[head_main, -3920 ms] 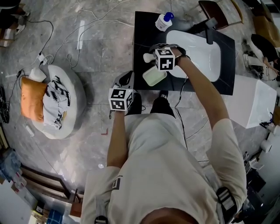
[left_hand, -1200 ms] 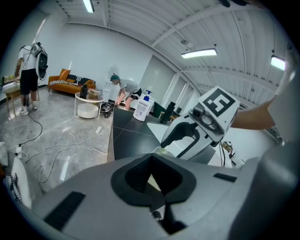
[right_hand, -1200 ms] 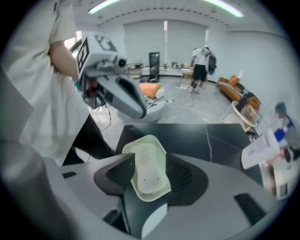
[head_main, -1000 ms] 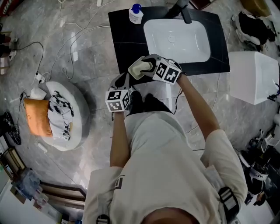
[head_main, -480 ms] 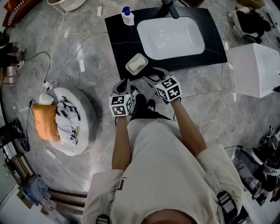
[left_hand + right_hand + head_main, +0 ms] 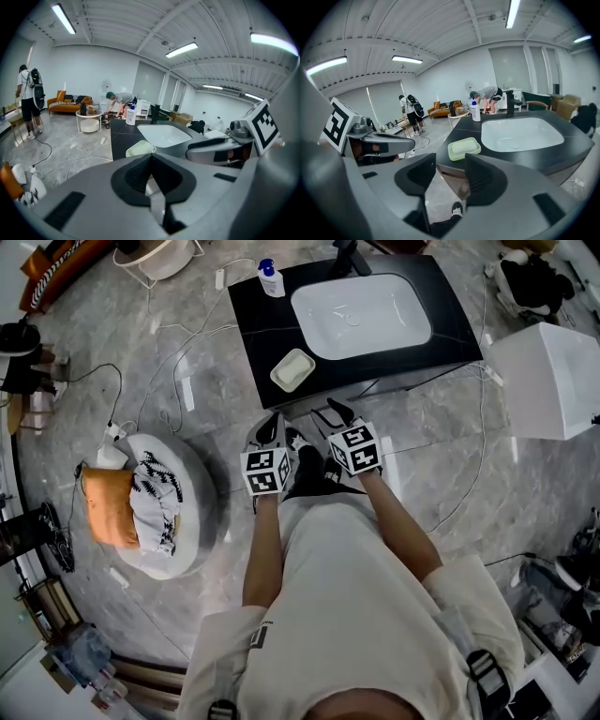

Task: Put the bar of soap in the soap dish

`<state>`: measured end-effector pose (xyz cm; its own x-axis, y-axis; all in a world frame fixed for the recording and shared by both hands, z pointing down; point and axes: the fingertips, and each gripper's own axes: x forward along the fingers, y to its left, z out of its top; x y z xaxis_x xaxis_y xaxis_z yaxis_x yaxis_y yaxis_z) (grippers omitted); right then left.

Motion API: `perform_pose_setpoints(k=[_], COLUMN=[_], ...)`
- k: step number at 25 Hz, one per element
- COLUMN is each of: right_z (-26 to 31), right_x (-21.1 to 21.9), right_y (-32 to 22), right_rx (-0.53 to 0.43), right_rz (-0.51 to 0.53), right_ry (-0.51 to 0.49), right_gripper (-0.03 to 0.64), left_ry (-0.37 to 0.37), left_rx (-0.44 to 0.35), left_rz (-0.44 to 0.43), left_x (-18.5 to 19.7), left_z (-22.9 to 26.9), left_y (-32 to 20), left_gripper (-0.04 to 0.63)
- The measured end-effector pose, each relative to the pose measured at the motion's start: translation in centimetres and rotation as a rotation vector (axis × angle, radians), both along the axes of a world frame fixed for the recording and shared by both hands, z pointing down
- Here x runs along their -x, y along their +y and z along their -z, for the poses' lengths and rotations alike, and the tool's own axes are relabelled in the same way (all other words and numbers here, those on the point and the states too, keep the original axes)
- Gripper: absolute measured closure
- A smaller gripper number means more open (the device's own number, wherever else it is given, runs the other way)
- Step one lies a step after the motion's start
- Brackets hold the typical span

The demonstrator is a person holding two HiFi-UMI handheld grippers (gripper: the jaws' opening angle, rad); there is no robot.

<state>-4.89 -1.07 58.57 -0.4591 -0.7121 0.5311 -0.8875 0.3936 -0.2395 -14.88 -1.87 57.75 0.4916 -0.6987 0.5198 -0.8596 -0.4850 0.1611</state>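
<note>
soap (image 6: 465,146) lies in the dish (image 6: 451,154), as asked. left tool (image 6: 150,158) is pressed together; right tool (image 6: 451,162), spread and empty, has just been closing somewhat.

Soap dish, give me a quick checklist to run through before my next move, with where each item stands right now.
1. Soap in the dish: ok, it lies inside.
2. Dish on the counter, beside the sink: ok.
3. Right gripper empty: ok. Its jaws are apart, have just been closing a little, and have nothing between them.
4. Left gripper empty: ok, jaws together with nothing between them.
5. Both grippers clear of the counter: ok, they are short of its front edge.
</note>
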Motion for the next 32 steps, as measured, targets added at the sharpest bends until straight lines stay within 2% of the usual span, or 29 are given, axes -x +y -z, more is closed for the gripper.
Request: perform_pose_setpoints(k=[12,17,32], right_z=[-1.4,-2.0,-1.2], right_x=[-2.2,-2.8,-2.6], right_y=[4.0,4.9,5.4], right_rx=[0.04,0.036,0.022], right_rz=[-0.095,-0.115,-0.086], right_ry=[-0.06,-0.044,-0.036], right_gripper=[0.54,0.594,0.614], left_ry=[0.005,0.002,-0.001], left_rx=[-0.004,-0.007,-0.016], left_rz=[-0.05,-0.053,-0.037], left_x=[-2.0,-2.0,-1.9], left_z=[-0.5,-1.0,-0.9], left_y=[3.3,4.2,4.7], left_gripper=[0.591,0.591,0.591])
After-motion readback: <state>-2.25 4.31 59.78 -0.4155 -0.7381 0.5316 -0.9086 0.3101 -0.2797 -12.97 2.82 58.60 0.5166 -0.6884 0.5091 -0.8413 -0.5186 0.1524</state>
